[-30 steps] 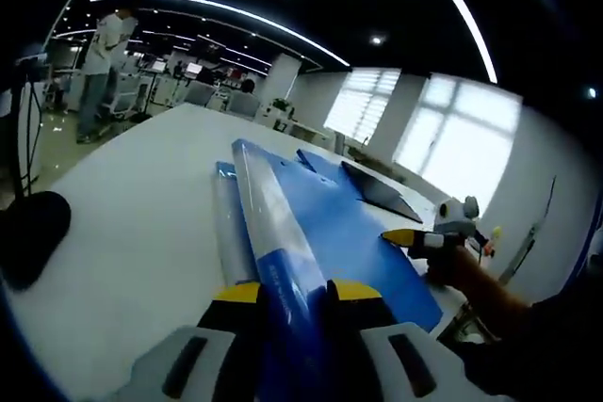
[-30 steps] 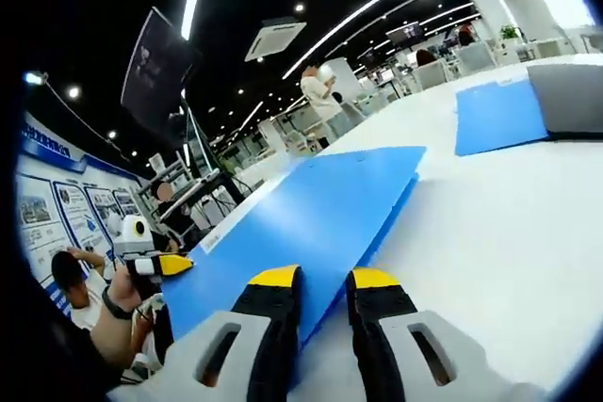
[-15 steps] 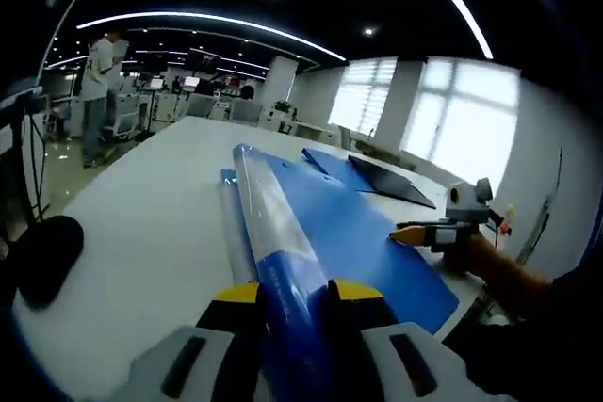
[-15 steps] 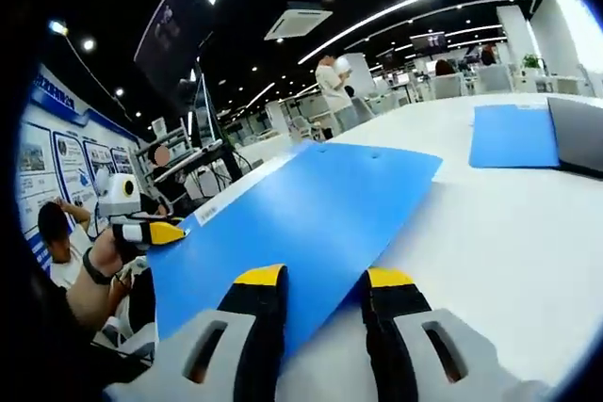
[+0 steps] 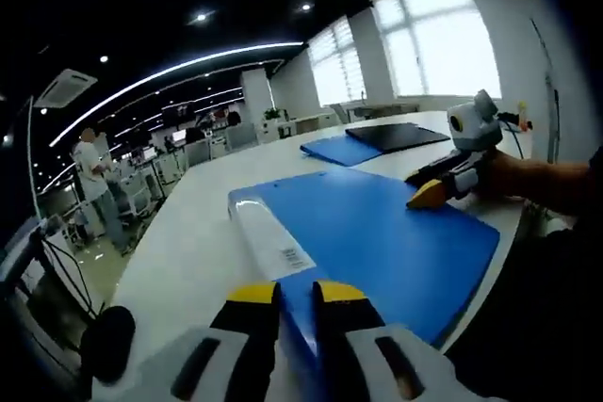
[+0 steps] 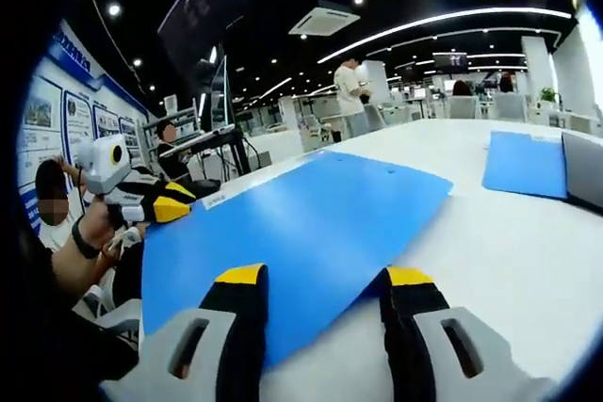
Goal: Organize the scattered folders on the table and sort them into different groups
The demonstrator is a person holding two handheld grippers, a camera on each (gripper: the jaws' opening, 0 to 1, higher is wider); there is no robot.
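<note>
Folder (image 5: 377, 237) lies flat on the white table (image 5: 188, 242), near corner clamped in your left gripper (image 5: 295, 291). Your right gripper (image 6: 323, 278) hangs spread wide over the folder's other edge, holding nothing. Second blue folder (image 6: 524, 165) sits well apart beside a dark one (image 5: 396, 136).

The left gripper (image 5: 296, 297) has its jaws pinched nearly together, pointing forward. The right gripper (image 6: 323, 291) holds its jaws spread wide, level and forward.
</note>
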